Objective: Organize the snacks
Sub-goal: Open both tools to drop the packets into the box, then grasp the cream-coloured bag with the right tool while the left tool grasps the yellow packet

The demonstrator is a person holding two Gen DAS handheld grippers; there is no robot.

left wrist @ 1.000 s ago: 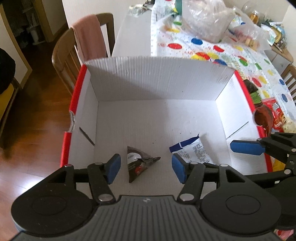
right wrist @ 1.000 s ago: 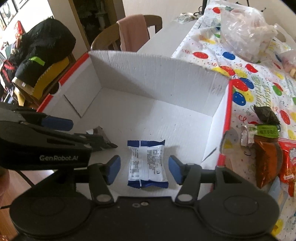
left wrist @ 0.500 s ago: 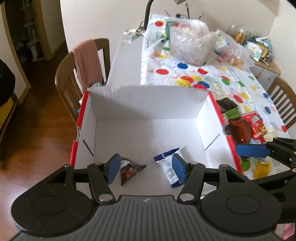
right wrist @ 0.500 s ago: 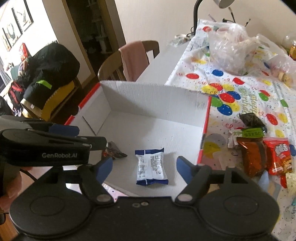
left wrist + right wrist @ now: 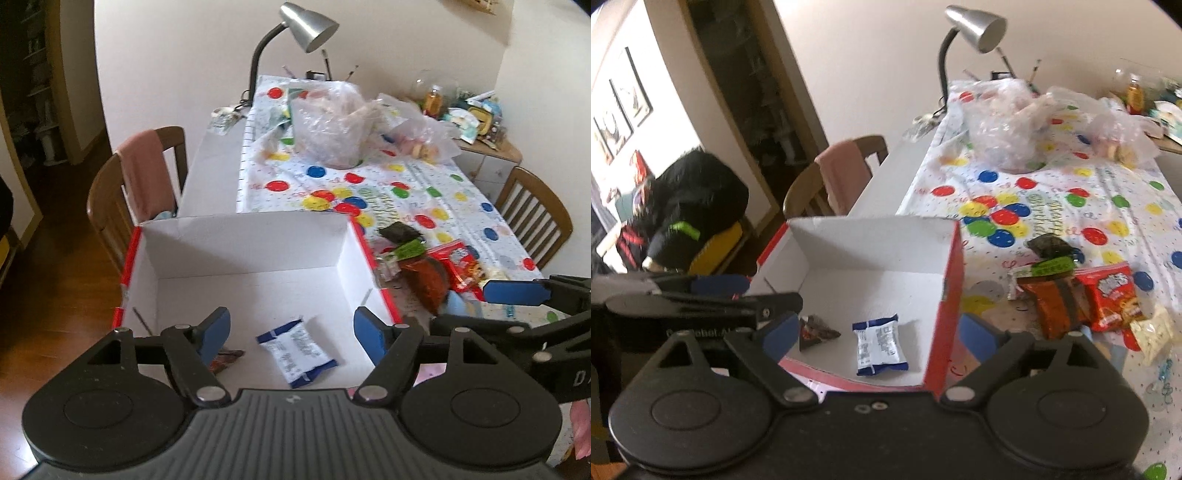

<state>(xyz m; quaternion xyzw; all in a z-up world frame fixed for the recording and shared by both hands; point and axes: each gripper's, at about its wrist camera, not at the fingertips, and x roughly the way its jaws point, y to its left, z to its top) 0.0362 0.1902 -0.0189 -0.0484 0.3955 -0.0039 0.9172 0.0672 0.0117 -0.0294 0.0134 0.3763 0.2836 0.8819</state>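
Observation:
A white cardboard box with red outer sides [image 5: 243,243] [image 5: 871,247] stands at the near end of the table. Inside lie a blue-and-white snack packet [image 5: 297,349] [image 5: 881,343] and a dark triangular snack [image 5: 814,330], partly hidden behind my left finger in the left wrist view [image 5: 225,358]. My left gripper [image 5: 291,334] is open and empty, held high above the box's near side. My right gripper [image 5: 875,334] is open and empty, also above the near side. Loose snacks lie right of the box: a brown-orange packet [image 5: 1058,304], a red bag [image 5: 1112,295], a green-labelled one [image 5: 1049,266].
The table carries a balloon-print cloth [image 5: 406,192], clear plastic bags [image 5: 332,125] and a desk lamp [image 5: 295,33] at the far end. Wooden chairs stand left [image 5: 122,192], one with a pink cloth, and right [image 5: 532,214]. A dark bag lies on a chair [image 5: 690,206].
Both grippers have risen and pulled back from the box, so the box looks smaller and lower. The right gripper's jaws have opened wider. The two snacks stay in the box.

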